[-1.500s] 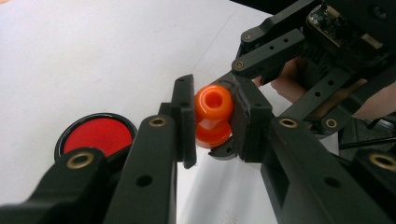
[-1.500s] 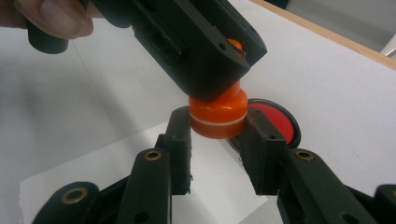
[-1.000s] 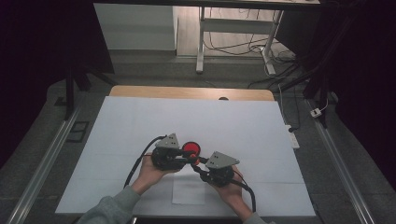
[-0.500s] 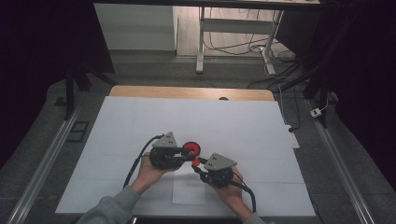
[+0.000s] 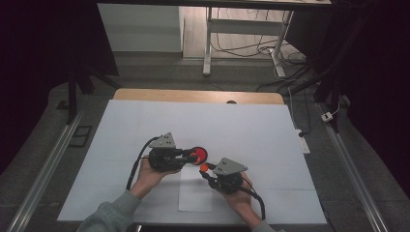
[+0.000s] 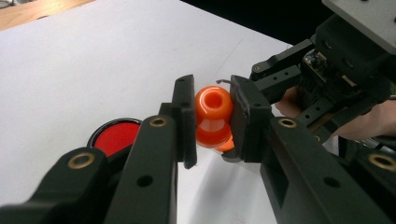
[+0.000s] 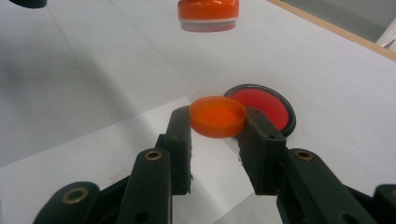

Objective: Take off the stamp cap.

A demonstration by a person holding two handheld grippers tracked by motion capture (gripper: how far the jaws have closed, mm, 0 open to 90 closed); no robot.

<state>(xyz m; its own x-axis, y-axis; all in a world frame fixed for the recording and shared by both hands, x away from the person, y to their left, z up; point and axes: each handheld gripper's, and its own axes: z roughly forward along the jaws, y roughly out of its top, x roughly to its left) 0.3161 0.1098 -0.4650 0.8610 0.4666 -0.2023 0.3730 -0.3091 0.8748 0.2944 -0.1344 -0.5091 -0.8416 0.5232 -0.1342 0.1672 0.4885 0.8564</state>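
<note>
An orange knob-shaped stamp (image 6: pixel 214 128) sits between the jaws of my left gripper (image 6: pixel 212 105), which is shut on it and holds it above the table. From the right gripper view, the stamp's orange and white underside (image 7: pixel 208 15) hangs at the top. My right gripper (image 7: pixel 217 128) is shut on a round orange cap (image 7: pixel 217 114), clear of the stamp. A round red ink pad (image 7: pixel 261 106) in a black case lies on the white table just beyond both grippers. In the high view the left gripper (image 5: pixel 189 154) and right gripper (image 5: pixel 205 169) point at each other beside the pad (image 5: pixel 200 154).
A white paper sheet (image 5: pixel 196 193) lies on the white table cover (image 5: pixel 251 125) under the right gripper. A wooden strip (image 5: pixel 193 95) runs along the table's far edge. Metal rails (image 5: pixel 43 169) flank the table, and desk legs and cables stand on the floor behind.
The left gripper has drawn slightly to the left, opening a small gap between the stamp and the cap. The right gripper has kept its place.
</note>
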